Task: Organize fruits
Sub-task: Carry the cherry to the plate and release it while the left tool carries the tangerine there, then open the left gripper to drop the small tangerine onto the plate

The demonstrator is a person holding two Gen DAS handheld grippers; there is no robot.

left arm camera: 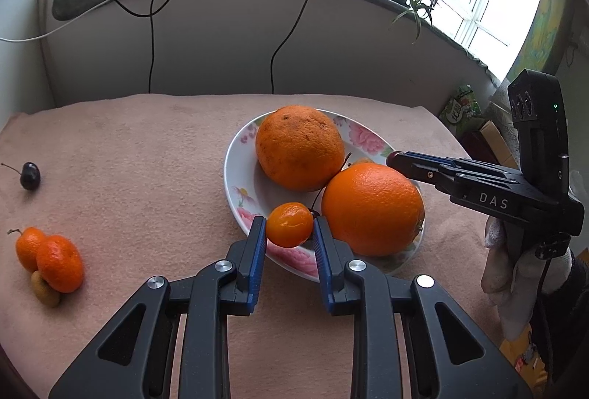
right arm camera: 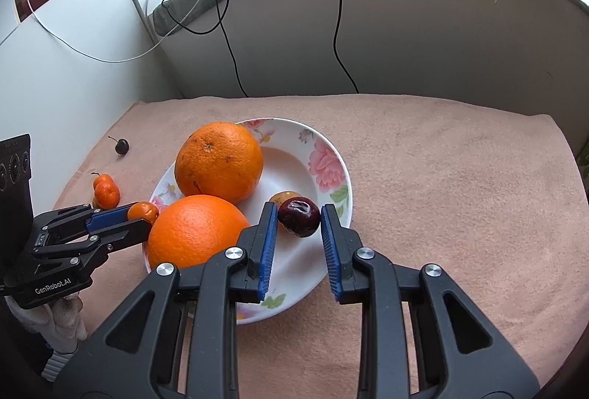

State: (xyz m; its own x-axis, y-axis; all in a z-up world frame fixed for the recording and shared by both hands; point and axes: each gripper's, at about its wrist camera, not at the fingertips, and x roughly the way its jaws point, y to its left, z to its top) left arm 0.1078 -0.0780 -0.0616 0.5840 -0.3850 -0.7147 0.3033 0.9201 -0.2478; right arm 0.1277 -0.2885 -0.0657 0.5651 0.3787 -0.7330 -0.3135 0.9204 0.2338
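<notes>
Both grippers hang over the plate (right arm camera: 333,156), each with a small fruit pinched between its blue pads. The left gripper (left arm camera: 289,233) holds a kumquat (left arm camera: 289,224) above the plate's near rim, just beside the nearer orange (left arm camera: 372,209); its long axis lies roughly across the jaws. The right gripper (right arm camera: 299,226) is clamped on a dark cherry (right arm camera: 298,216), which sits over the open white floor of the plate, right of the 2 oranges. Judging by that, the cherry has the clearer drop: bare plate lies straight below it, while the kumquat hangs over the rim, crowded by the orange.

The plate holds the 2 oranges, the farther orange (right arm camera: 218,161) touching the nearer one, and a small yellowish fruit (right arm camera: 285,196) behind the cherry. Still out on the cloth (left arm camera: 147,159), well to the left: 1 cherry (left arm camera: 30,175), and 2 kumquats (left arm camera: 49,257) touching each other with a small brownish fruit (left arm camera: 46,290) against them.
</notes>
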